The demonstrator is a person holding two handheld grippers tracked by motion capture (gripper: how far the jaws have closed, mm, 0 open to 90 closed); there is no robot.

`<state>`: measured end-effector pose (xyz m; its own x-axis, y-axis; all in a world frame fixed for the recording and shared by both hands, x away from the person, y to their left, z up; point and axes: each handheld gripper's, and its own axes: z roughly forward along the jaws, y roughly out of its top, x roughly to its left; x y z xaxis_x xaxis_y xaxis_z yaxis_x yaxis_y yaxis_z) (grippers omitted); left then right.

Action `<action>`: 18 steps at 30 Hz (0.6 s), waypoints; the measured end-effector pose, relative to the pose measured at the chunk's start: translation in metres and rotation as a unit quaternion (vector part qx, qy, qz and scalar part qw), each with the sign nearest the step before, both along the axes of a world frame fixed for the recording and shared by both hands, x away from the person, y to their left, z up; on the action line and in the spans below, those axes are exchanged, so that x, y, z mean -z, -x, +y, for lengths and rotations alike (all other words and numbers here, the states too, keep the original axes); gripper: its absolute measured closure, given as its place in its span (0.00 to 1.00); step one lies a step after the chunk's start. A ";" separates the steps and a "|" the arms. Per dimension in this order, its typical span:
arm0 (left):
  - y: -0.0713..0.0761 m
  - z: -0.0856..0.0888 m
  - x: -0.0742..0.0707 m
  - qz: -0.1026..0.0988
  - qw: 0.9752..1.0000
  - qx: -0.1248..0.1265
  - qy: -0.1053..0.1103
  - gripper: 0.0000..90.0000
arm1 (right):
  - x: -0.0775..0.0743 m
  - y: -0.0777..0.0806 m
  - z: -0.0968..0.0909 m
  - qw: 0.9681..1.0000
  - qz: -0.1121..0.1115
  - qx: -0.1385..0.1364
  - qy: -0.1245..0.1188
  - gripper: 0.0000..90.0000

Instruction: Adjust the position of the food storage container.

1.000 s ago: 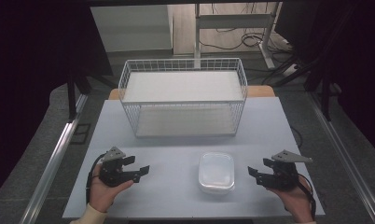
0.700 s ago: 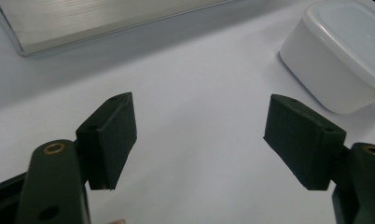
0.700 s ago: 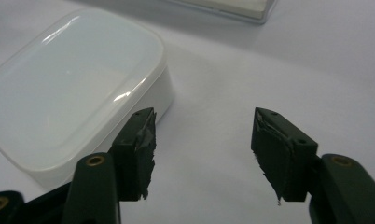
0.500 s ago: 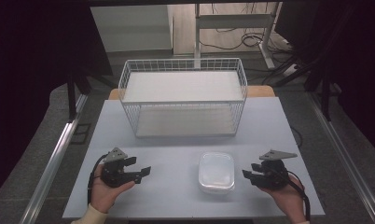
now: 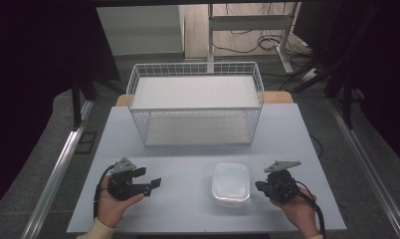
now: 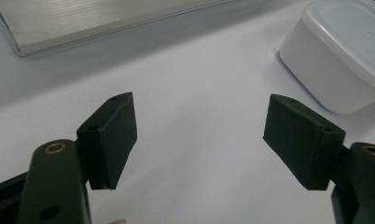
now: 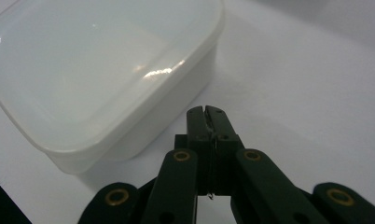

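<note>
High view: left tool [image 5: 149, 184] stays put on the tabletop [image 5: 188, 164], jaws spread wide. The tub [image 5: 231, 182] sits front-center, lid on. Right tool [image 5: 261, 186] has slid in beside it, jaws pressed together, so probably a nudge, not a grab.

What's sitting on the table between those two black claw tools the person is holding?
A lidded white plastic container sits between the left gripper and the right gripper, nearer the right one; the high view shows it.
</note>
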<state>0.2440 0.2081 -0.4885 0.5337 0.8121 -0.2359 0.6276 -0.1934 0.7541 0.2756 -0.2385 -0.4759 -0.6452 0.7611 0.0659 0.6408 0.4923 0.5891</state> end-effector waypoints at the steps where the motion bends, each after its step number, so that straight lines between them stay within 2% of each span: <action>1: 0.000 0.000 0.000 0.000 1.000 0.000 0.000 0.28 | 0.001 0.000 0.002 1.000 0.002 -0.002 0.000 1.00; 8: 0.000 0.000 0.000 0.000 1.000 0.001 0.000 0.28 | 0.007 -0.003 0.016 1.000 0.002 -0.008 0.016 1.00; 9: 0.000 0.000 0.000 0.000 1.000 0.001 -0.001 0.28 | 0.008 -0.003 0.021 1.000 -0.002 -0.006 0.025 1.00; 11: 0.001 0.000 0.000 -0.001 1.000 0.003 -0.002 0.28 | 0.008 -0.003 0.022 1.000 -0.004 -0.005 0.029 1.00; 18: 0.000 0.000 0.001 0.002 1.000 0.004 -0.002 0.28 | 0.009 -0.002 0.027 1.000 -0.004 -0.006 0.024 1.00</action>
